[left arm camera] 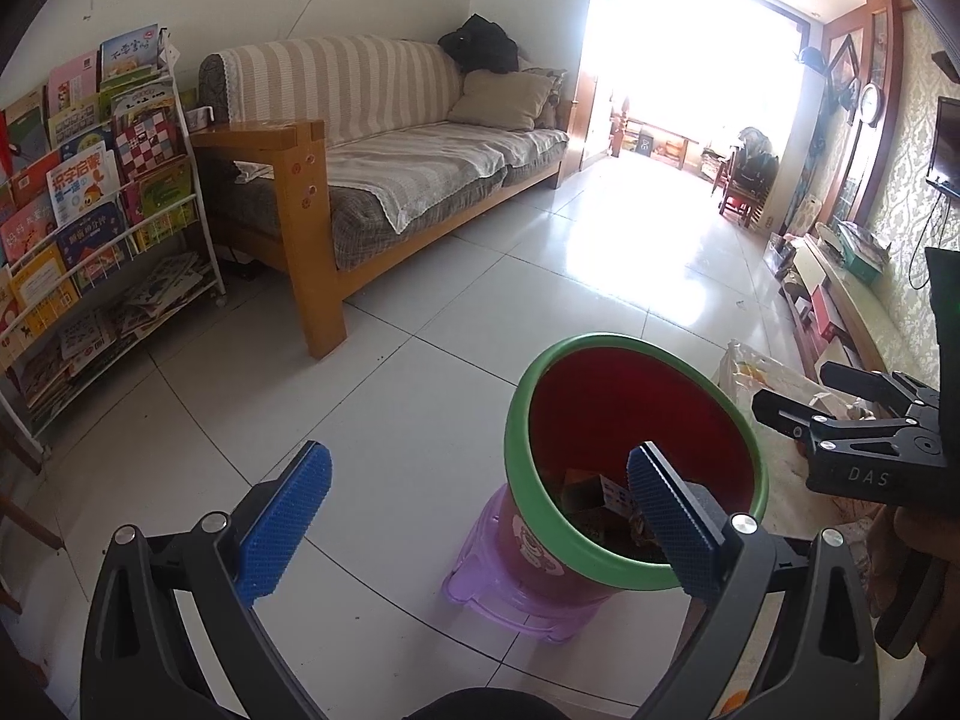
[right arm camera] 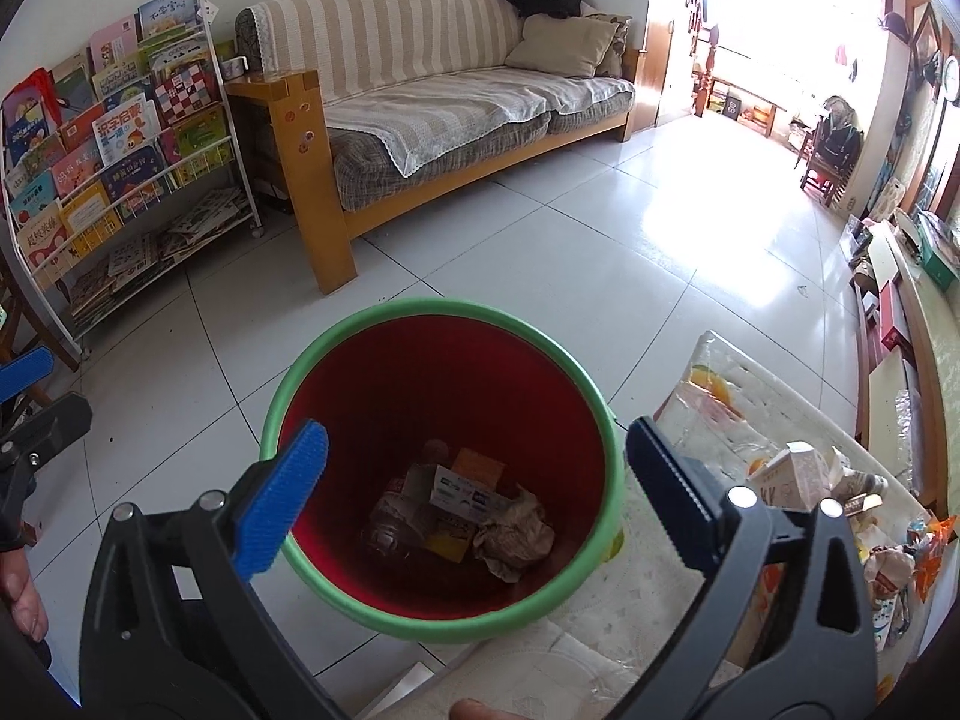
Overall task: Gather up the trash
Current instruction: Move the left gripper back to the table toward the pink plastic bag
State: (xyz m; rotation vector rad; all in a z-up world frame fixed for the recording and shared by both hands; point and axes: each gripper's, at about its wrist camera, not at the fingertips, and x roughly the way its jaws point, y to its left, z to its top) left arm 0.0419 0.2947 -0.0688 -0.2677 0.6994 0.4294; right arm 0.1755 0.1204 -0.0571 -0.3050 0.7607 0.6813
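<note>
A red bin with a green rim (right arm camera: pixel 432 315) stands on a purple plastic stool (left arm camera: pixel 516 606). Inside it lie small cartons and crumpled paper (right arm camera: pixel 516 534). My right gripper (right arm camera: pixel 477 480) is open and empty, directly above the bin's mouth. My left gripper (left arm camera: pixel 480 498) is open and empty, over the bin's left rim (left arm camera: pixel 516 420), with its right finger above the bin's inside. The right gripper also shows in the left wrist view (left arm camera: pixel 792 396) at the right. More trash, a small carton (right arm camera: pixel 786 474) and wrappers (right arm camera: pixel 894 564), lies on the table at the right.
A table with a pale patterned cloth (right arm camera: pixel 708 420) sits right of the bin. A wooden sofa (left arm camera: pixel 384 162) and a book rack (left arm camera: pixel 96 198) stand across the white tiled floor (left arm camera: pixel 300 396). A low cabinet (left arm camera: pixel 840 294) runs along the right wall.
</note>
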